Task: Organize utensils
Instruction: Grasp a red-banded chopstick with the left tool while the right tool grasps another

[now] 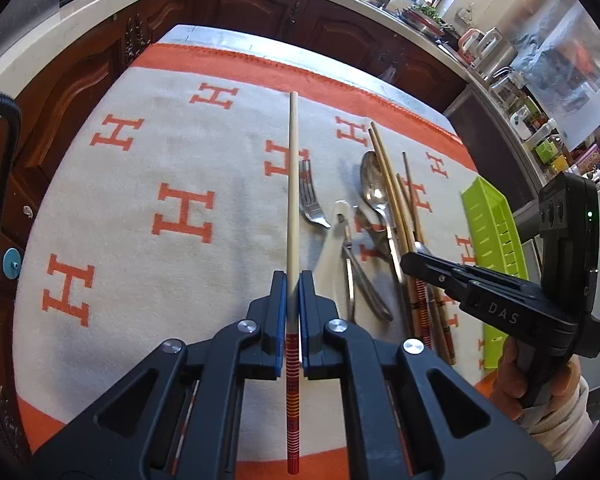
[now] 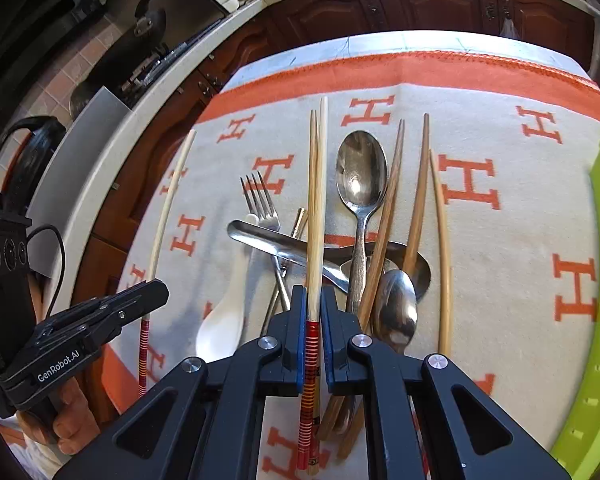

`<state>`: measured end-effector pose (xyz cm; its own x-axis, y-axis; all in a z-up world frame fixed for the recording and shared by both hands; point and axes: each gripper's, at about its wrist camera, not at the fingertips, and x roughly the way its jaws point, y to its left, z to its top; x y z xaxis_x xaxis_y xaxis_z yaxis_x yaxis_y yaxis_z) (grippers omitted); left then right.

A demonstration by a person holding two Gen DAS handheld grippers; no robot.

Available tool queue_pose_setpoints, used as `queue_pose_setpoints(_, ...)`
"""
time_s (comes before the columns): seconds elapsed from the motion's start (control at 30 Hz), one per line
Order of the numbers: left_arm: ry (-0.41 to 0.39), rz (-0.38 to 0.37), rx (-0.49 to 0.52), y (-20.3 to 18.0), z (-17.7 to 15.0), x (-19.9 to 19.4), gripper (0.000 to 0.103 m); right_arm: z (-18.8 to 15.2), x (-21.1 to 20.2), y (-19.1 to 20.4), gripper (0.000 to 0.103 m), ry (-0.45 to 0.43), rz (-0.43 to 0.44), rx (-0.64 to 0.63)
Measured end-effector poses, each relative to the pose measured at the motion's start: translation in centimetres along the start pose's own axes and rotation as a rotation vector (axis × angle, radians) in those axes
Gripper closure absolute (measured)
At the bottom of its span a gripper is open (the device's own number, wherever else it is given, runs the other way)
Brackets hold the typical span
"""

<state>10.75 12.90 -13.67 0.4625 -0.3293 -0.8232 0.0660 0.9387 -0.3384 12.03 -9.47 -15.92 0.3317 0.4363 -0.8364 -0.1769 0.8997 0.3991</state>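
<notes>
Left wrist, smooth cream chopstick (image 1: 293, 184), red-striped end

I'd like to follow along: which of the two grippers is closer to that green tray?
The right gripper. It hangs over the utensil pile, next to the green tray; the left gripper is farther off, across the pile, clamping a pale chopstick.

"DAS" stands in pale letters on the side of the right gripper (image 1: 410, 262), seen from the left wrist camera, just behind its fingers. "GenRobot.AI" stands in white on the side of the left gripper (image 2: 162, 286), seen from the right wrist camera. Large orange "H" letters repeat across the cloth (image 1: 140, 184) ahead of both pairs of fingers.
</notes>
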Motion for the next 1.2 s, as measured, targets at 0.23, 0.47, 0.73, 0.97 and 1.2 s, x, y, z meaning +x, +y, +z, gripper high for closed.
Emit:
queue_pose_setpoints(0.23, -0.009, -0.021, 0.034, -2.6, -0.3, -1.4, 0.099, -0.7, 0.8, -0.3, 0.096, 0.070, -0.040, -0.022)
queue_pose_setpoints(0.47, 0.014, -0.020, 0.043, -3.9, -1.3, -1.5, 0.099, -1.6, 1.1, -1.2, 0.096, 0.091, 0.001, 0.012)
queue_pose_setpoints(0.73, 0.035, -0.024, 0.040, -3.9, -1.5, -1.1, 0.099, -2.2, 1.3, -2.1, 0.095, 0.106, 0.056, 0.058)
queue_pose_setpoints(0.97, 0.040, -0.027, 0.049, -4.0, -1.2, -0.9, 0.099, -2.2, 0.8, -3.2, 0.085, 0.104, 0.113, 0.105)
queue_pose_setpoints(1.2, 0.048, -0.027, 0.055, -4.2, -1.2, -0.8, 0.099, -2.6, 0.2, -3.8, 0.089, 0.080, 0.126, 0.124)
